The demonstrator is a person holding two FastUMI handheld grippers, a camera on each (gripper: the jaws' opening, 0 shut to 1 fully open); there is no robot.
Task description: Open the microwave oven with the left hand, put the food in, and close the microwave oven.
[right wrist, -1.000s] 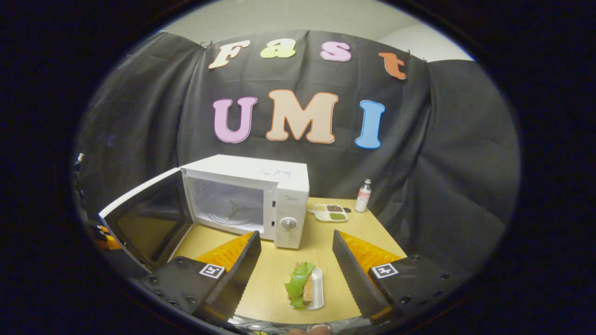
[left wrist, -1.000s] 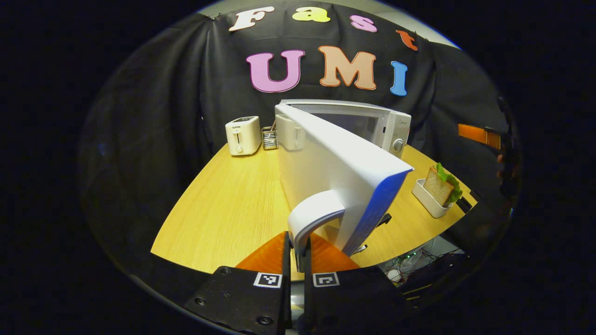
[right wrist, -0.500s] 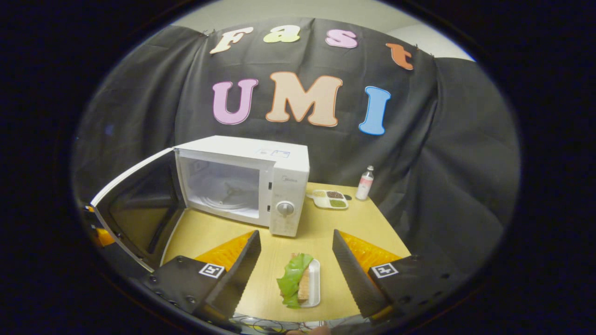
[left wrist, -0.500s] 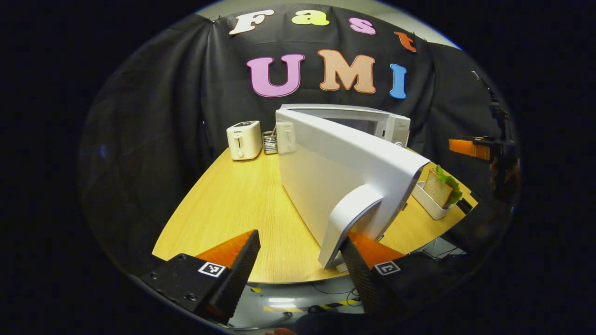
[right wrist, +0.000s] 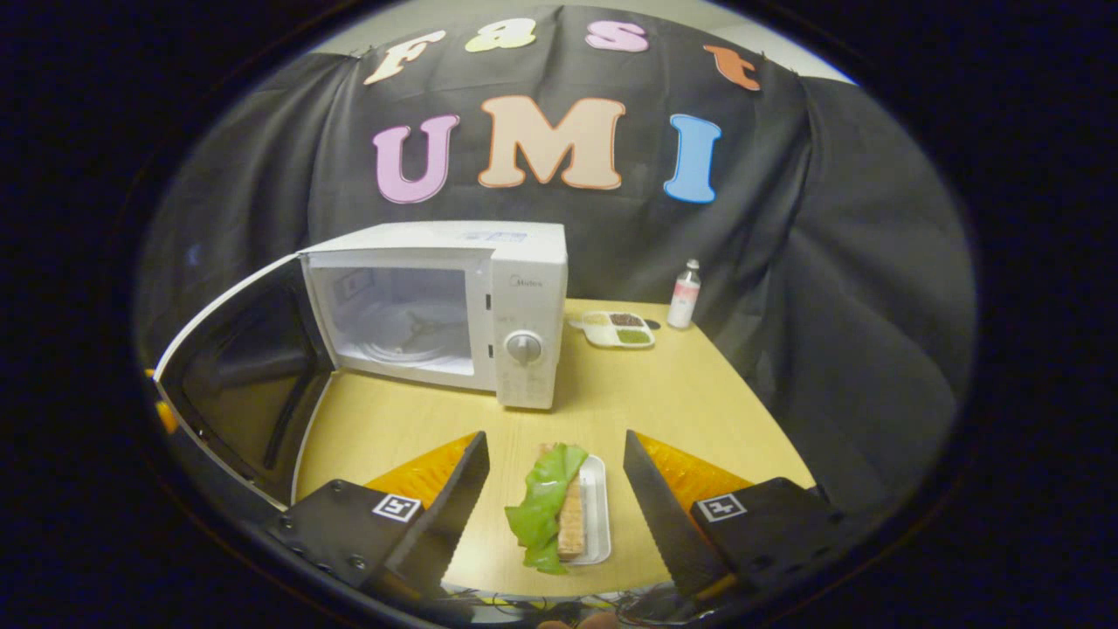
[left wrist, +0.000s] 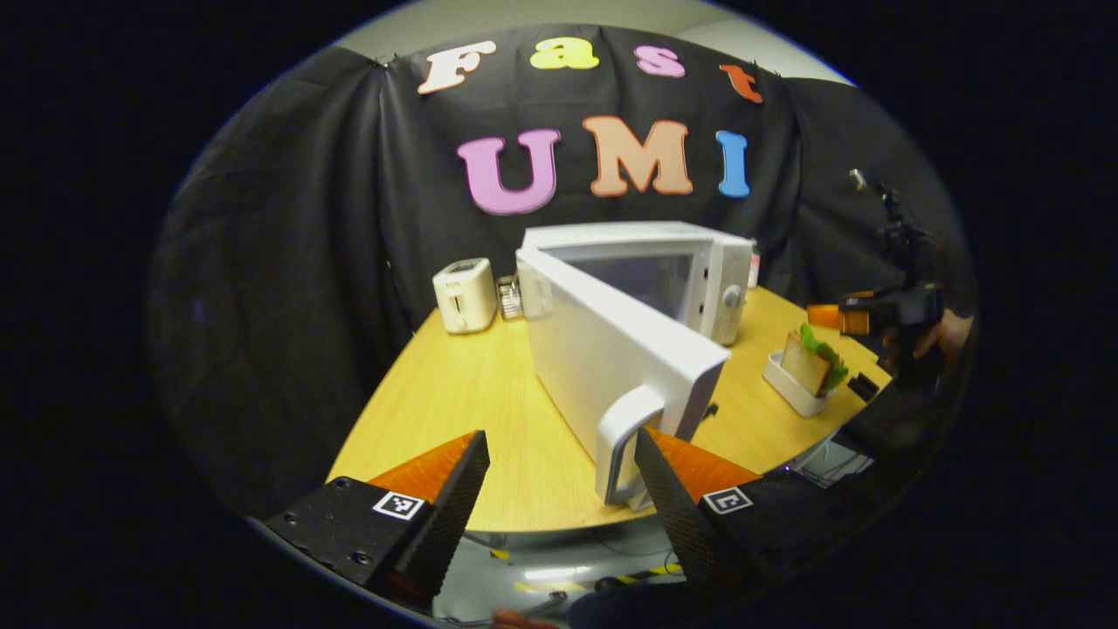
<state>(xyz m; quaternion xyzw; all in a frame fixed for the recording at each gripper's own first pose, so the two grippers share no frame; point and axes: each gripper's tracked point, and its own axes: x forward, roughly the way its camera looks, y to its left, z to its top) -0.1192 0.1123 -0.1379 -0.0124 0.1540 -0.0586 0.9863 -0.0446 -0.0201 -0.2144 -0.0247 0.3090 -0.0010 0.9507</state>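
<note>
The white microwave stands on the wooden table with its door swung wide open, showing the glass turntable inside. My left gripper is open, drawn back just short of the door's white handle, which sits near its right finger. The sandwich with green lettuce lies in a small white tray near the table's front edge. My right gripper hangs open over it, one finger on each side, apart from it. In the left gripper view the sandwich sits at the right, by the right gripper.
A white toaster and a small metal rack stand at the back left. A divided dish of condiments and a small bottle sit right of the microwave. The open door juts past the table's front edge.
My left gripper let go of the door handle, opened and pulled back. My right gripper moved forward and lower over the sandwich tray.
</note>
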